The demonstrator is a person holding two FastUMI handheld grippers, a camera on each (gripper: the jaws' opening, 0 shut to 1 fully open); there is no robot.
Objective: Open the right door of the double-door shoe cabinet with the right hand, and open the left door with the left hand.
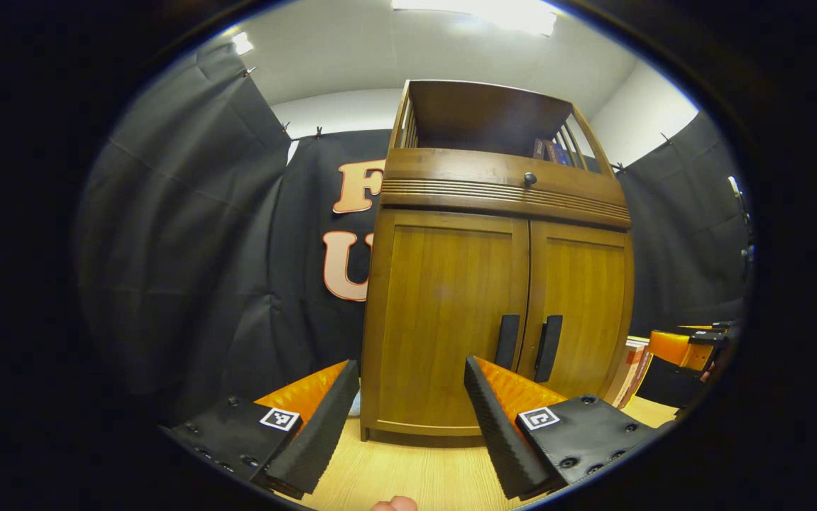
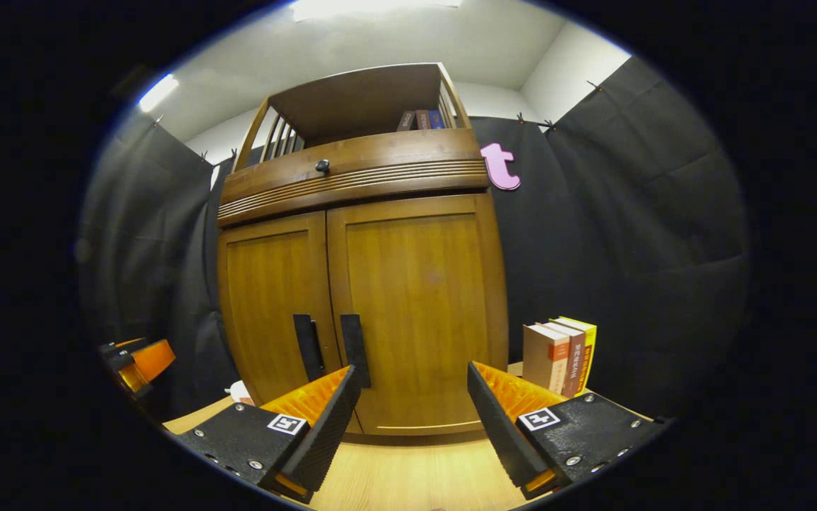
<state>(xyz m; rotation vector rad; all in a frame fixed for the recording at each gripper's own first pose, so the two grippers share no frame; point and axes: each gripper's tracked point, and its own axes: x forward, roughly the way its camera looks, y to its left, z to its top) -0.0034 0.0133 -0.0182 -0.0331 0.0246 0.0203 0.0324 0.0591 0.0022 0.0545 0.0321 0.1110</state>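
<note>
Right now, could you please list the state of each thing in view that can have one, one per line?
Left door: closed, handle untouched.
Right door: closed, handle untouched.
Drawer: pushed in.
Left gripper: open, short of the cabinet, holding nothing.
Right gripper: open, short of the cabinet, holding nothing.
Books beside the cabinet: upright, closed.
Books on the top shelf: upright.

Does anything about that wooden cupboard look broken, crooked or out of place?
Nothing stands out. Both doors of the cabinet sit shut and flush, handles side by side, books upright beside it.
</note>
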